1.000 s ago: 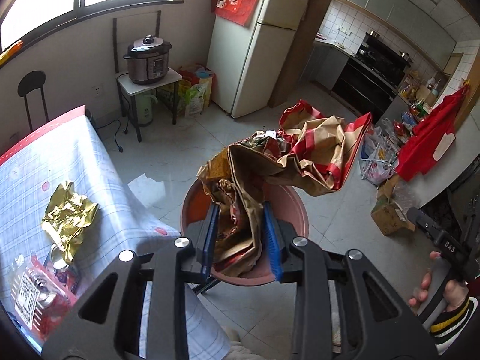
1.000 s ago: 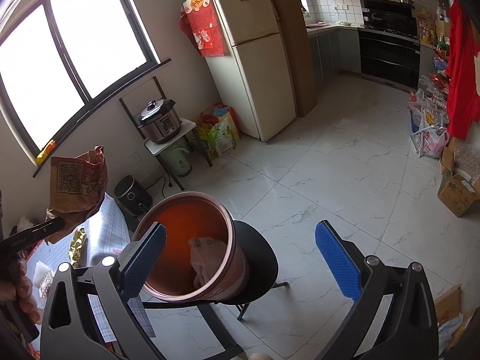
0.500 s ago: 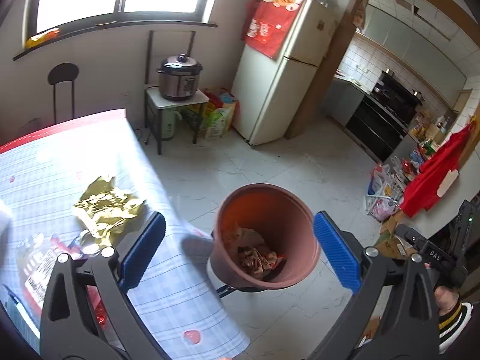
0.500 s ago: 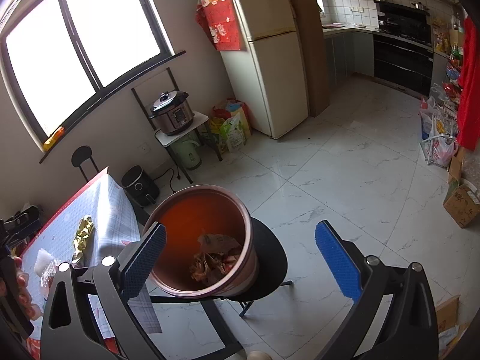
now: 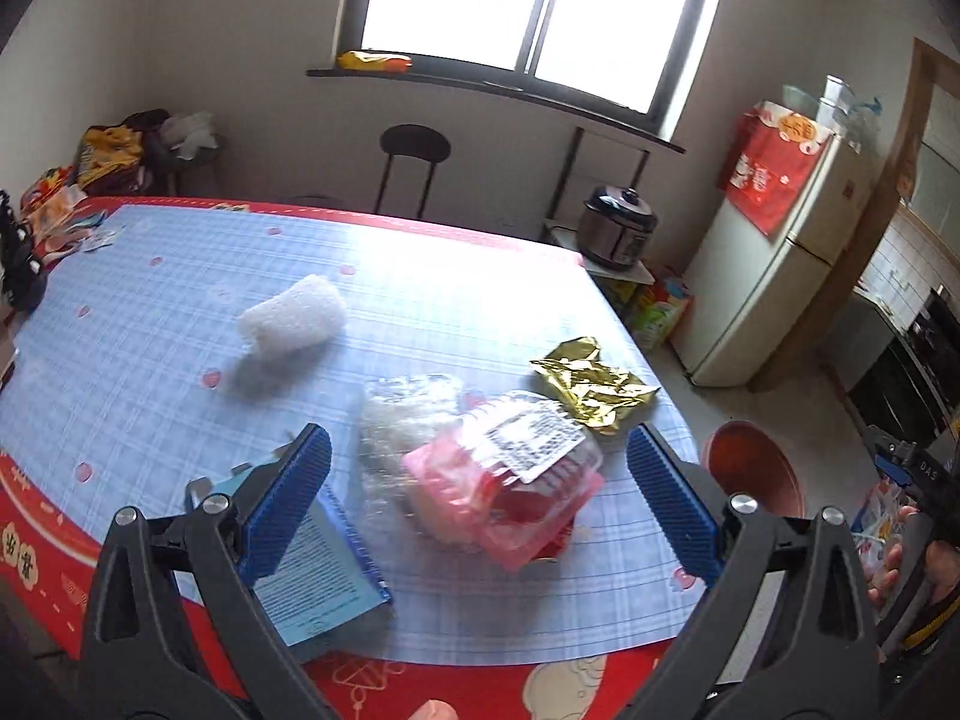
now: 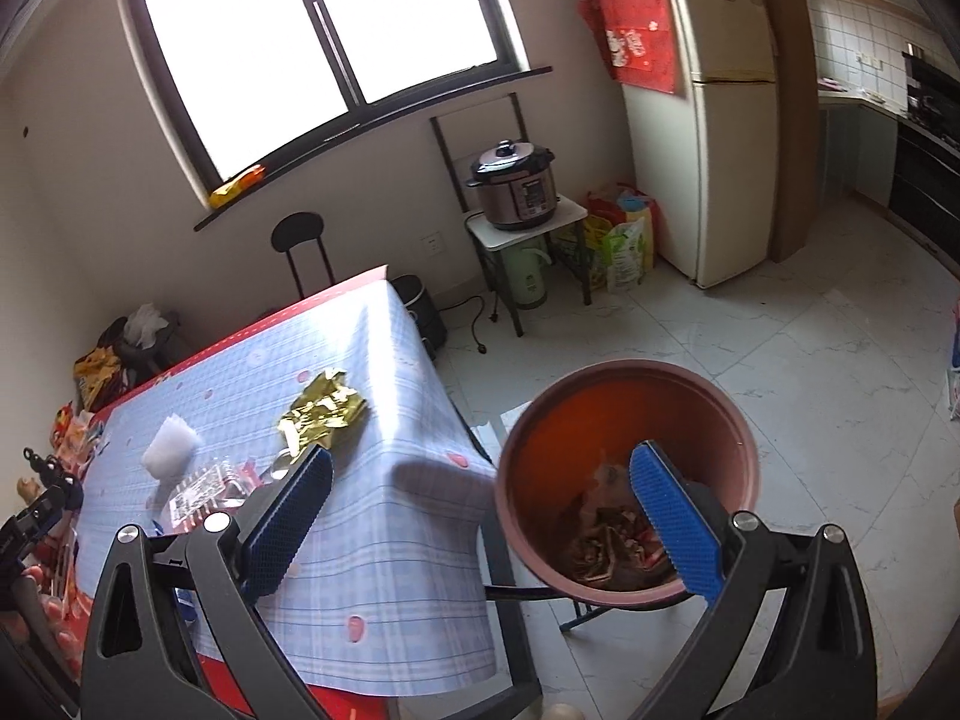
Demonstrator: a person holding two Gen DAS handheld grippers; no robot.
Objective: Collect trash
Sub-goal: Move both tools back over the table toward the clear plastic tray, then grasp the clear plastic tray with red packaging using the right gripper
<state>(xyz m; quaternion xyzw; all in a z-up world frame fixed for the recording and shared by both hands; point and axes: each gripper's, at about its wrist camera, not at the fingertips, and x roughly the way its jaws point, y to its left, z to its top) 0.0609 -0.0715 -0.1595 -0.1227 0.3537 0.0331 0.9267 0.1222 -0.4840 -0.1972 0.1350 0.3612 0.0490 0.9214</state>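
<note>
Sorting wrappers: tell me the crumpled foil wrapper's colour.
Gold; the foil wrapper shows best in the left wrist view.

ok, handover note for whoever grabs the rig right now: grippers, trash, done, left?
Left gripper: open, empty, over the table's near edge.
Right gripper: open, empty, between the table corner and the bin.
Done: crumpled brown and red wrapping lies in the bin, which stands on a stool off the table corner.
Left on the table: pink plastic package, gold foil wrapper, white foam piece, clear plastic, blue leaflet.
</note>
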